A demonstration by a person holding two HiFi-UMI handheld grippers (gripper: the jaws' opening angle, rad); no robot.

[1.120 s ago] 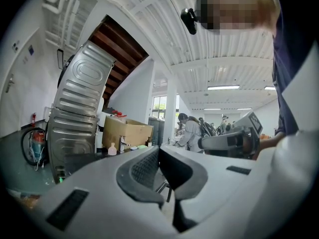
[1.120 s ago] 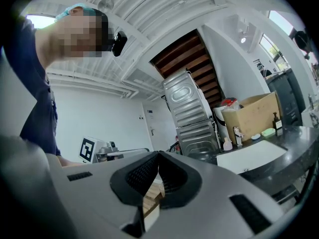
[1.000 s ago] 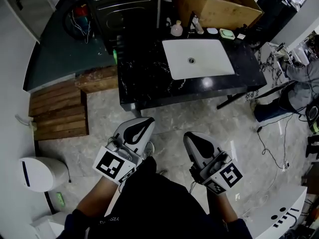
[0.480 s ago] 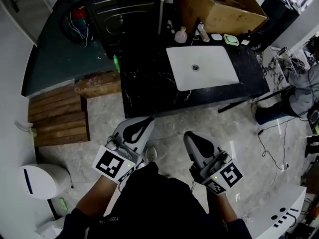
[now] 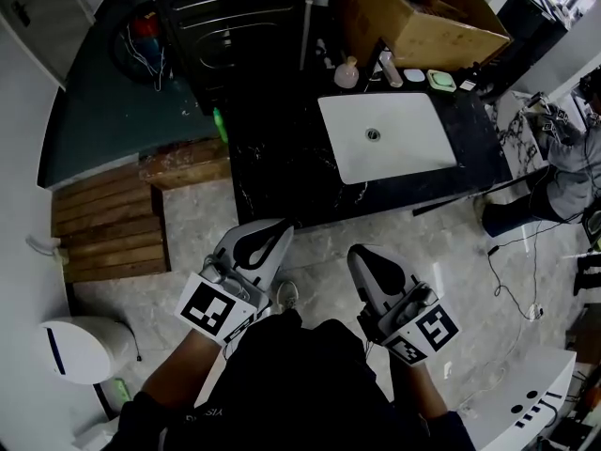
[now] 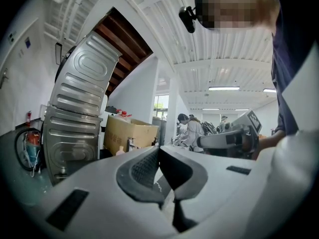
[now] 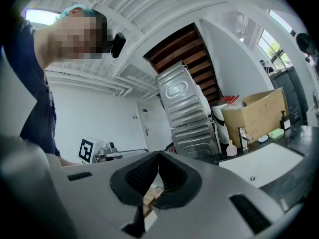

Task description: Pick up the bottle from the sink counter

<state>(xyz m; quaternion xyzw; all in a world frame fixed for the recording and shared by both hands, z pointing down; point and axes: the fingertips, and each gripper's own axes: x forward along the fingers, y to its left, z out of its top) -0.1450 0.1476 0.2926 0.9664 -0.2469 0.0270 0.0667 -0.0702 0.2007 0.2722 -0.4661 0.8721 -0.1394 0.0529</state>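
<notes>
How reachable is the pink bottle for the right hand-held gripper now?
Probably not yet: the right hand-held gripper is shut and short of the counter, with the pink bottle at its back edge. Nothing blocks the path.

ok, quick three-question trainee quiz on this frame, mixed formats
1. Where does the bottle stand? A in the basin; B on the counter beside the faucet; C on the floor.
2. Fill in: the jaws of the left gripper and the right gripper are both ____.
3. True or false: a gripper is touching the bottle.
Key: 1 B; 2 shut; 3 false.
</notes>
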